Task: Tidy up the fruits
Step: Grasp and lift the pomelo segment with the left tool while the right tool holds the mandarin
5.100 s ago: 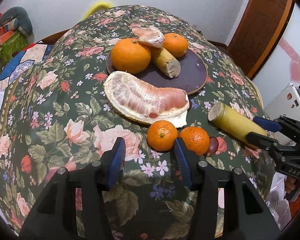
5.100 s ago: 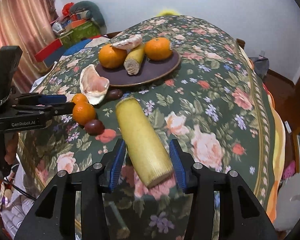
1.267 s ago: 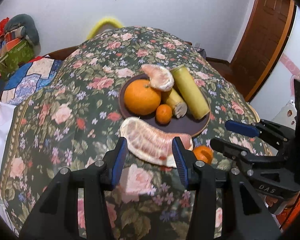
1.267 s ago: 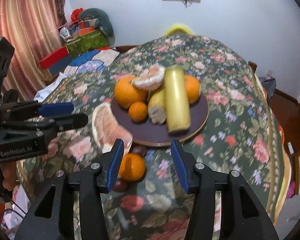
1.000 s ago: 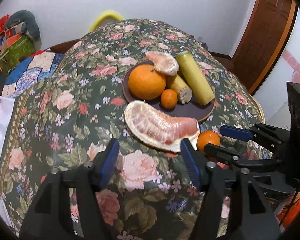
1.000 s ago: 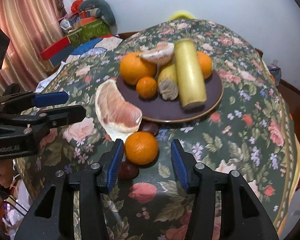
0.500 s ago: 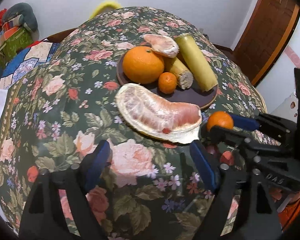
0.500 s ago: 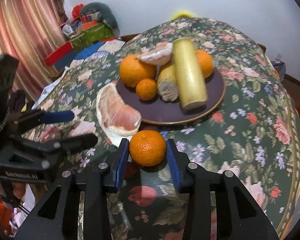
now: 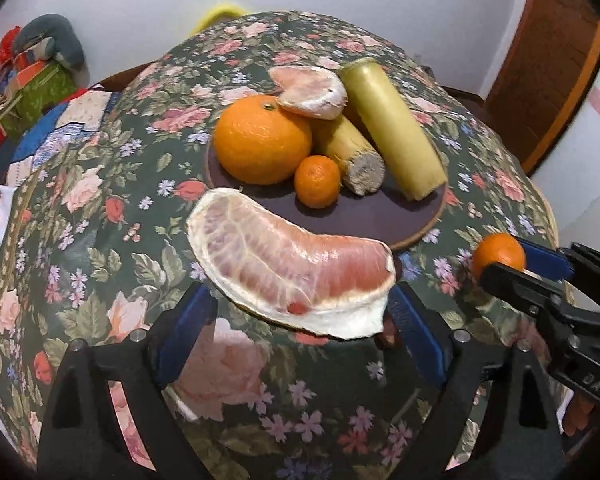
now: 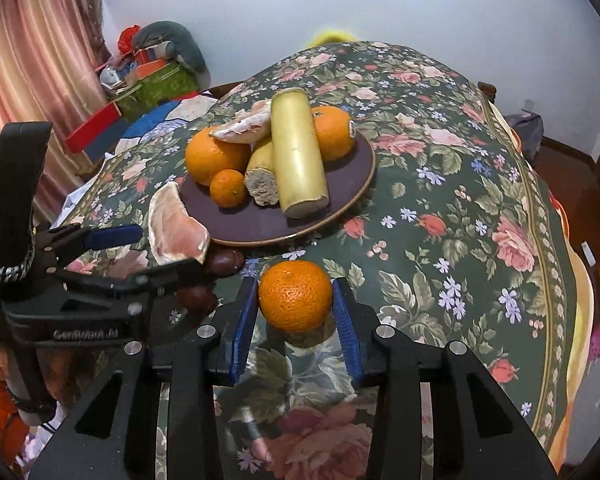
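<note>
Newly gripped: one mandarin [image 10: 295,295], right tongs [image 10: 295,300].

The right claw [image 10: 295,304] grips a mandarin [image 10: 295,295] above the floral tabletop [image 10: 460,200], near the brown plate [image 10: 356,192].

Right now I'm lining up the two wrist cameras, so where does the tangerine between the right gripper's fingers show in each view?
Left wrist view: the tangerine sits at the right edge, between the right gripper's fingers, right of the plate.
Right wrist view: the tangerine is low and centre, between the blue pads, just in front of the plate.
Shared landmark: the pomelo wedge at the plate's near rim.
</note>
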{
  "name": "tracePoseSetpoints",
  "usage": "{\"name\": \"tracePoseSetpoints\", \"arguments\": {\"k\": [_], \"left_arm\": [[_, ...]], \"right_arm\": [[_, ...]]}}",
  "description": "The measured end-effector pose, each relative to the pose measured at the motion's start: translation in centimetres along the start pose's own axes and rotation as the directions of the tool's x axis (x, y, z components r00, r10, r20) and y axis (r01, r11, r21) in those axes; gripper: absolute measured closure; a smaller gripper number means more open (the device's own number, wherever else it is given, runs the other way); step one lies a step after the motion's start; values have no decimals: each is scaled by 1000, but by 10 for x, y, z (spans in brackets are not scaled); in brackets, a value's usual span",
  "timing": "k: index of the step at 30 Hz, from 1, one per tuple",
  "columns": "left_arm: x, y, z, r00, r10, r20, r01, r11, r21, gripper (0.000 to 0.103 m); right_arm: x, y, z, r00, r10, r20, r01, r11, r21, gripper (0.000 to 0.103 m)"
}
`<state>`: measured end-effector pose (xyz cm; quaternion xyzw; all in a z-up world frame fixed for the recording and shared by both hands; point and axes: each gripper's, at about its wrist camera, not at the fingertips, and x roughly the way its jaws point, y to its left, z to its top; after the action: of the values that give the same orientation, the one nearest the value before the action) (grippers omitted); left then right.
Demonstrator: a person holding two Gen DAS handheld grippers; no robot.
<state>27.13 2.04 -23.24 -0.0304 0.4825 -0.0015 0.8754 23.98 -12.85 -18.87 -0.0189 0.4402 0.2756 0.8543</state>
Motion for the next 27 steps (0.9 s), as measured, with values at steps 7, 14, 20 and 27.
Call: {"name": "tracePoseSetpoints", "arguments": {"k": [7,14,20,27], "left_arm": [[-8,21,-11,998,64,10,-64,998,3,14],[-20,74,-29,995,99,-24,-100,993,-69,21],[-30,52,-18,1000,5,-4,-5,999,-47,12],[-6,5,3,1000,5,-16,-5,1000,-3,5]], "right_arm": [[-3,-1,0,1000,4,6,-4,1000,2,68],[-1,4,-1,1000,4,4,-4,1000,-10,68],[1,4,-1,1000,9,-2,-9,1000,4,68],[-2,0,-3,1000,-2,-10,2,1000,1,68]]}}
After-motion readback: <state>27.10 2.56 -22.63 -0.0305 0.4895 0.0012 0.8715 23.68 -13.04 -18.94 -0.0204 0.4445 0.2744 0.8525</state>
